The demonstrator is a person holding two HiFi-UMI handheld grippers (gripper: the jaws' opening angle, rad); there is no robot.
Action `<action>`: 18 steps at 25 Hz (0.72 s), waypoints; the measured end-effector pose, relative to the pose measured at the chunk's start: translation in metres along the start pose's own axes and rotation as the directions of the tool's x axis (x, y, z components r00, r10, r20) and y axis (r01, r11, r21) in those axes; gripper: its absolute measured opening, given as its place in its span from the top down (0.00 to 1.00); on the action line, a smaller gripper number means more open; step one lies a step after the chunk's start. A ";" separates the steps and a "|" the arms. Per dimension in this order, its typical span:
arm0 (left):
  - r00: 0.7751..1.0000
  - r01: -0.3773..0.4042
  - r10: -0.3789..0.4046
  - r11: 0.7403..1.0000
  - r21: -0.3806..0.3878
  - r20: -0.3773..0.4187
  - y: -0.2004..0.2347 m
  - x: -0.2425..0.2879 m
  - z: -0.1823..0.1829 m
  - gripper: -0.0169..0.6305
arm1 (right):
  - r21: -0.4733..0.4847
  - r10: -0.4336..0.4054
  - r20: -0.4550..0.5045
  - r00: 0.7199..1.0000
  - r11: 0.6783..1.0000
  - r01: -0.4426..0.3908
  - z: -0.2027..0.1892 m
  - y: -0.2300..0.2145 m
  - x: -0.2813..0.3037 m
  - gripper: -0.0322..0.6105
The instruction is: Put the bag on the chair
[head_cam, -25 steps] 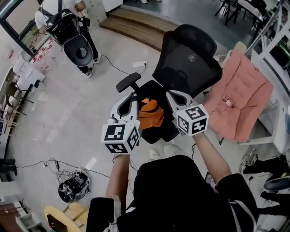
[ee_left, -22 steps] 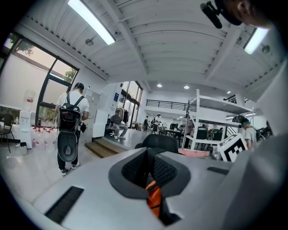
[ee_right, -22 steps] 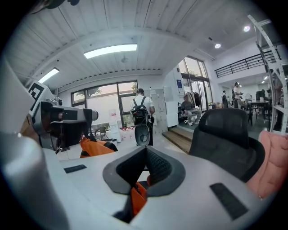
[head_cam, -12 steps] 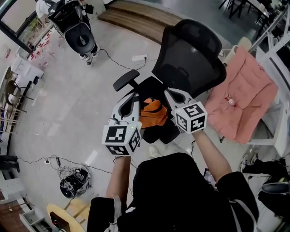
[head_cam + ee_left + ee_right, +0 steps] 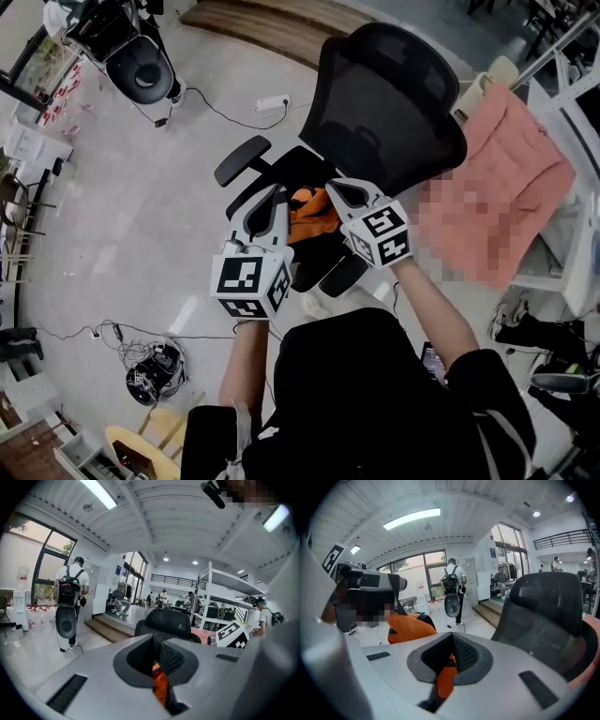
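Item: orange bag (image 5: 310, 212) with black trim, soft and crumpled, held up between two hand-held grippers over the front of the seat (image 5: 298, 167) of a black office chair (image 5: 384, 94); contact between bag and seat cannot be told. Left gripper (image 5: 275, 199): jaws pressed together, pinching a fold of the orange fabric, which shows in the slit between the pads in the left gripper view. Right gripper (image 5: 334, 188): jaws likewise closed on orange fabric at the bag's other side, with the bulk of the bag hanging just beyond them in the right gripper view. Chair details: mesh backrest upright behind the bag, one armrest (image 5: 242, 159) projecting on the left-gripper side. Surroundings: pale polished floor (image 5: 141, 234); pink padded lounge chair (image 5: 525, 155) just beside the office chair on the right-gripper side; white power strip (image 5: 272, 101) with cable on the floor beyond the armrest; a person (image 5: 131, 56) wearing dark backpack gear standing well apart, at the far left.
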State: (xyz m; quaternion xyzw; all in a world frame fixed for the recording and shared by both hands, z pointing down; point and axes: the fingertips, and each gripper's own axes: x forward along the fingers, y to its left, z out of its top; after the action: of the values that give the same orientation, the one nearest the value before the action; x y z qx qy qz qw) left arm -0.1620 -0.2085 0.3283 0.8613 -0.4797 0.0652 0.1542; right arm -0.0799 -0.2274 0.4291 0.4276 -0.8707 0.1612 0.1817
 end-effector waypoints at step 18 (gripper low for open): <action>0.987 0.080 -0.077 0.997 0.020 -0.141 0.013 0.124 -0.044 0.96 | 0.106 0.015 -0.162 0.987 0.994 0.002 -0.062 -0.079 0.057 0.95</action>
State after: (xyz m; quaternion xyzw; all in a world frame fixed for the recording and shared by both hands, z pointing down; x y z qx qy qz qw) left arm -0.1053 -0.3006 0.4044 0.8747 -0.4324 0.1255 0.1791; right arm -0.0378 -0.2855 0.5195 0.4192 -0.8447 0.2420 0.2287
